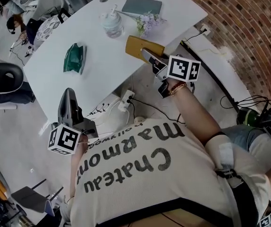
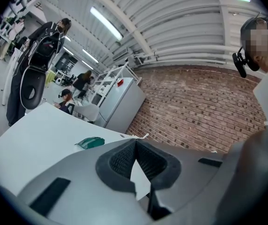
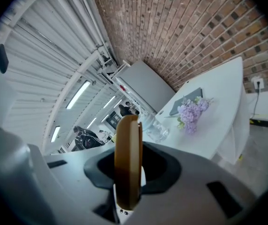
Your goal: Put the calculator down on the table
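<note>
Right hand-held gripper [image 1: 150, 59] is clamped on the calculator [image 1: 142, 46], jaws narrow and pressing its two broad faces. In the right gripper view you only see the mustard-coloured thing [image 3: 128, 161] edge-on between the pads. From the head view the calculator sticks straight out past the jaw tips, with its long axis running on from the gripper's own line. It sits over the near edge of the desk [image 1: 102, 74], not resting on it as far as I can tell.

So the whole move is the right hand's job. Bare desk lies just ahead and to the left of the calculator, between the teal thing [image 1: 75, 58] and the lilac flowers [image 1: 148, 22] (the glass jar [image 1: 112, 26] is further back, out of the way).

Left hand-held gripper [image 1: 69, 98] has its jaws closed together on nothing. It hangs off the desk's near-left edge, well apart from the calculator, so it's no use here. I'd guess the next move is to push forward a bit, lower until the calculator lies flat, then open up.
</note>
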{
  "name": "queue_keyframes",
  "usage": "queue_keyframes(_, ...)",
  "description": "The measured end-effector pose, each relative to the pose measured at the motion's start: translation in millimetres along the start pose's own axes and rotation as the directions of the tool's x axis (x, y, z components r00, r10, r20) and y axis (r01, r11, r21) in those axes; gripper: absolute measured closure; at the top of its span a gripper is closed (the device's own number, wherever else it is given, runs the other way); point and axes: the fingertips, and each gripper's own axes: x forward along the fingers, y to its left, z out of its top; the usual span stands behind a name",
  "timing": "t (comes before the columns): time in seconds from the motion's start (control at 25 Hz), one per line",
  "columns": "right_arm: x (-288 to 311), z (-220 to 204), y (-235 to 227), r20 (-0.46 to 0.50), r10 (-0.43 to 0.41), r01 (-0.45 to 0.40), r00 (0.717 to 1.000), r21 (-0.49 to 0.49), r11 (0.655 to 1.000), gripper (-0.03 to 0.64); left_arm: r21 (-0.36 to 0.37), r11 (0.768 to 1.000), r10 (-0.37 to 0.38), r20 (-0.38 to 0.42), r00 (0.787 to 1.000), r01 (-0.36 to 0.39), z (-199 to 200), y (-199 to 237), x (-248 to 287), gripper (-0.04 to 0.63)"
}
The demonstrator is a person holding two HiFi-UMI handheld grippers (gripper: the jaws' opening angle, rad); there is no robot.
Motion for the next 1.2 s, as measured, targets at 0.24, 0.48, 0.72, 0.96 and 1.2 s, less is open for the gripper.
queue_keyframes(0.24,17,-20,-23,-0.045,-0.026,0.029,0.999,0.052,0.998,0.529,-0.002,0.999,0.04,-0.012,0.999,-0.04,-1,8,1,0.595)
queue_keyframes(0.48,34,-40,-52,-0.109,-0.078,0.086,0.991,0.075,0.993,0.529,0.007,0.998,0.065,-0.016,0.998,-0.065,0,15,-1,0.595)
queue_keyframes(0.72,51,-55,-75,-0.182,-0.123,0.14,0.976,0.085,0.987,0.529,0.006,0.996,0.092,-0.019,0.996,-0.092,2,23,-2,0.595)
queue_keyframes(0.96,71,-67,-84,-0.246,-0.139,0.167,0.959,0.095,0.981,0.526,0.0,0.992,0.124,-0.033,0.992,-0.124,-1,33,-4,0.595)
queue_keyframes(1.2,87,-78,-82,-0.263,-0.126,0.164,0.957,0.129,0.978,0.52,-0.002,0.991,0.137,-0.029,0.99,-0.137,-2,39,-9,0.595)
